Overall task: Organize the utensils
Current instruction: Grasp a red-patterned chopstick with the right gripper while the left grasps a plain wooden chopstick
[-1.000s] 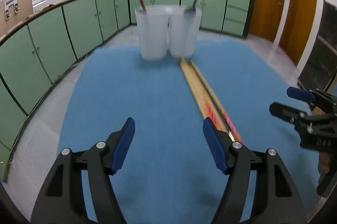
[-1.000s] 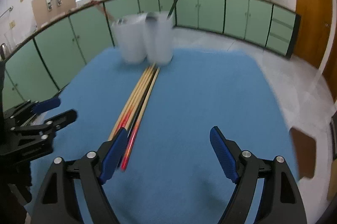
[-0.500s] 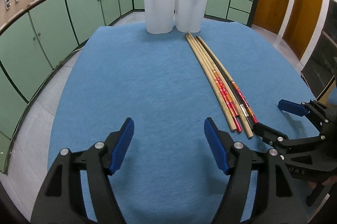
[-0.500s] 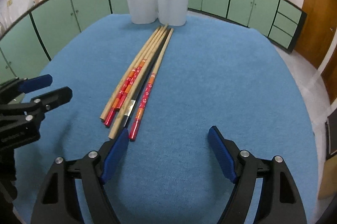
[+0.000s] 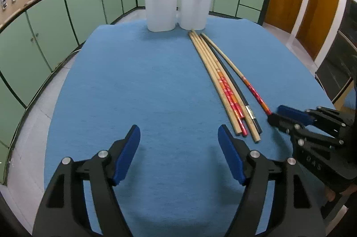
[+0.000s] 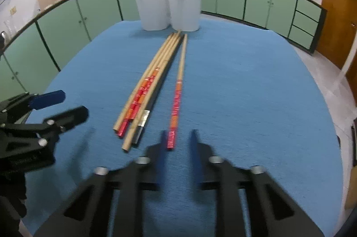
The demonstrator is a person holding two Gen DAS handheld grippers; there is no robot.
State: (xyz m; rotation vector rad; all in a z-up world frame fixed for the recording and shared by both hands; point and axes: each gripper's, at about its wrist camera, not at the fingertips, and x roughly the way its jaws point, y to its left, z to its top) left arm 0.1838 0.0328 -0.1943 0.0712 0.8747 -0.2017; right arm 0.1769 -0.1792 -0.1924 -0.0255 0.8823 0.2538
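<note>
The lone red-ended chopstick (image 6: 178,92) lies on the blue table (image 6: 256,92) just right of the bundle of chopsticks (image 6: 147,89), running from lower centre of the right wrist view up toward the two white holders (image 6: 167,7) at top centre. Its red end sits between the blurred pads of the right claw (image 6: 179,143), whose jaws are closing; in the left wrist view, at lower right, that claw already looks pinched around the tip. A firm hold is not certain.

To do this well, I would let the pads seat squarely on the red end before lifting, since a grip so near the tip leaves a long lever that can swing or slip. Lifting slowly and tipping the far end up should clear the bundle.

The left claw (image 5: 178,147) hangs wide and empty over bare table at lower centre, jaws opening.
</note>
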